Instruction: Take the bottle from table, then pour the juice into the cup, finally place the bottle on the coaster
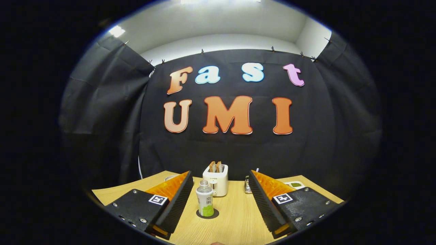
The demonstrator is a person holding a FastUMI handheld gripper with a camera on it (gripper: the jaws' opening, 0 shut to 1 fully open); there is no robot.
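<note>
— Where's the bottle [205, 203]?

— Upright on the dark coaster [207, 214], between the fingers and a little ahead — touching neither.

— And the gripper [220, 199]?

— Spread wide and empty, so the bottle looks set down for good. The cap seems on.

— The cup?

— Maybe that pale rim beyond the left finger; I can't tell. The toaster [216, 180] stands just behind the bottle on the desk [238, 217].

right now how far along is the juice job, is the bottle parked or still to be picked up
The bottle stands upright on a dark round coaster on the table, just ahead of the fingers, so the final placing looks done. The gripper is open, holding nothing. Whether juice was poured I cannot tell; a pale rim behind the left finger may be the cup. A toaster stands beyond the bottle.
</note>
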